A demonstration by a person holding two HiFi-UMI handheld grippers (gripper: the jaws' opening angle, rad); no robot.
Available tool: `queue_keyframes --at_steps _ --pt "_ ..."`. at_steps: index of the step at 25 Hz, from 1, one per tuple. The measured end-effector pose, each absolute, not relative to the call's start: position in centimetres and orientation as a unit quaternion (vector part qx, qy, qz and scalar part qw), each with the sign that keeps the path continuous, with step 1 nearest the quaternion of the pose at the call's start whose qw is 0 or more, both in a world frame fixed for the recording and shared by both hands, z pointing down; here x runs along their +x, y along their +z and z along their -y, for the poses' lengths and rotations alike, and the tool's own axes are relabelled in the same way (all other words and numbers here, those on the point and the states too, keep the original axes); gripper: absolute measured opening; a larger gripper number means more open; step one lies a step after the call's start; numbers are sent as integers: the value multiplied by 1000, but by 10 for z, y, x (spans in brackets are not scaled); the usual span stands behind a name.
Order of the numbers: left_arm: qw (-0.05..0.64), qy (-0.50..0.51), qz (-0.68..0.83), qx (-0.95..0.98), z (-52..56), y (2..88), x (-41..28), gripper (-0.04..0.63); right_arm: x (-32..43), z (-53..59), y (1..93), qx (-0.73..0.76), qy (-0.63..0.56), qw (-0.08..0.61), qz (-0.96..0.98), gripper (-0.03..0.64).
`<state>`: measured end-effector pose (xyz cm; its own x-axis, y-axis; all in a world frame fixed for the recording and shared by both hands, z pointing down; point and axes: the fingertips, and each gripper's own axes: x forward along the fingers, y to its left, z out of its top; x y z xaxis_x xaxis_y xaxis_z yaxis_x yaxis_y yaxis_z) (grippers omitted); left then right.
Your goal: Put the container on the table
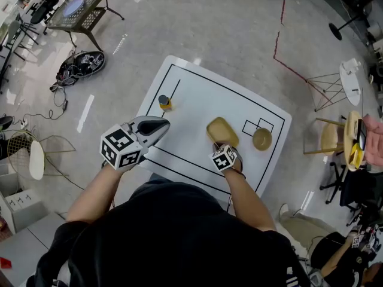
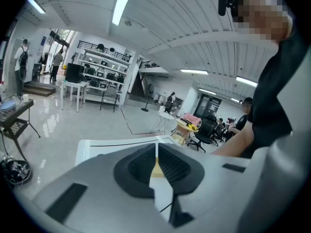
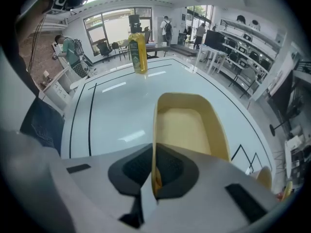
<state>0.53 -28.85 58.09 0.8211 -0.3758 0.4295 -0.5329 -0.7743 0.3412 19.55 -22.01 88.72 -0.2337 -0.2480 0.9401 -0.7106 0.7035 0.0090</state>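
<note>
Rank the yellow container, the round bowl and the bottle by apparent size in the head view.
1. yellow container, largest
2. round bowl, somewhat smaller
3. bottle, smallest, though seen from above, so its height is foreshortened

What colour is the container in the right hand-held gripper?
Pale yellow container; the right gripper view shows it best.

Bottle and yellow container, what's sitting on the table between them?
Nothing. Only bare white table separates the bottle from the container that the right gripper holds; the head view and right gripper view both show it.
</note>
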Motion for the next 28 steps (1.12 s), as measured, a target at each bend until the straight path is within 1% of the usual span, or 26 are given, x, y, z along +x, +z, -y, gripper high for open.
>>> queue_keyframes --at_steps 6,10,13,17,28 --pt "229 172 243 927 287 581 7 21 195 219 890 312 214 534 756 12" --pt "228 168 241 928 287 576 8 21 195 218 890 311 219 532 757 26" --pt "226 168 239 930 286 575 9 21 196 217 888 313 225 527 758 70" --pt "222 169 236 931 284 572 10 21 197 218 877 320 227 514 763 89" --pt "199 156 212 944 277 549 15 21 201 220 820 363 234 473 768 86"
